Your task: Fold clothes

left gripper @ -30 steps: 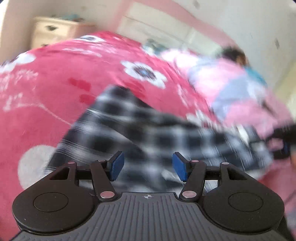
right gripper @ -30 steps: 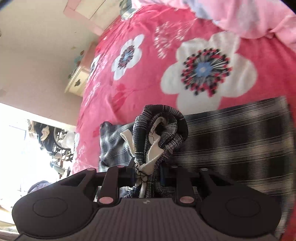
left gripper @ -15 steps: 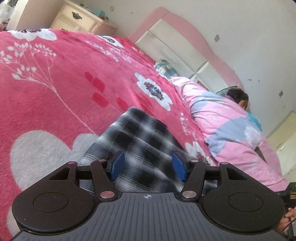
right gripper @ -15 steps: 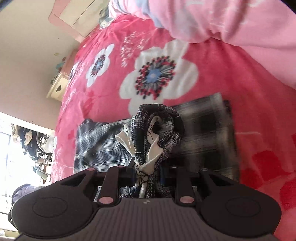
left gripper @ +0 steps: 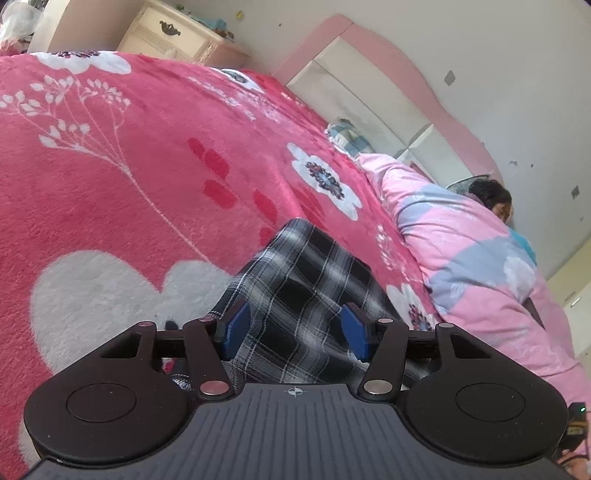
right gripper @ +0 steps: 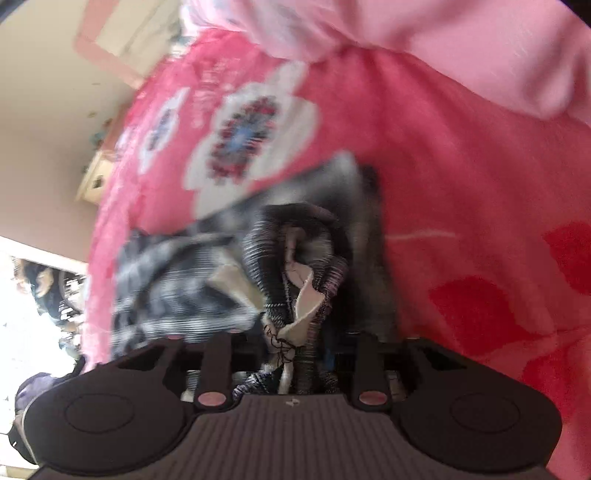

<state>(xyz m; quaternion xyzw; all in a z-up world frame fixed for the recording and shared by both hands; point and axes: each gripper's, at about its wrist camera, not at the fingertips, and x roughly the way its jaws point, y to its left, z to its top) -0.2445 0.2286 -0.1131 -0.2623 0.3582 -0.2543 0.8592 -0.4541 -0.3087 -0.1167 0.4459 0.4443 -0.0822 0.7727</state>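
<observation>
In the left wrist view, a cream nightstand [left gripper: 173, 35] stands at the upper left, behind the edge of a bed spread with a pink floral blanket [left gripper: 122, 177]. A large white heart shape on that blanket fills the lower left. At the centre, a black-and-white plaid garment [left gripper: 306, 280] lies flat on the blanket and runs down toward the bottom of the frame. The left gripper [left gripper: 293, 330] sits low over it with its blue pads [left gripper: 236, 328] well apart; plaid cloth shows between them, but neither pad presses on it. Above and right of centre a pink headboard [left gripper: 388, 70] leans against a pale wall. At the right, a person lies under a pink and lilac quilt [left gripper: 472, 258], only dark hair showing clearly.

The right wrist view is blurred. At the far left is a bright doorway with dark clutter. The same blanket fills most of the frame, a big white flower [right gripper: 251, 136] left of centre. The plaid garment [right gripper: 173, 280] stretches from the lower left toward the middle. A bunched fold of it, with a pale lining, rises from between the fingers of the right gripper [right gripper: 295, 354]. Its jaws have just been opening, and whether the pads grip the bunch cannot be told. The quilt [right gripper: 443, 44] crosses the upper right.
</observation>
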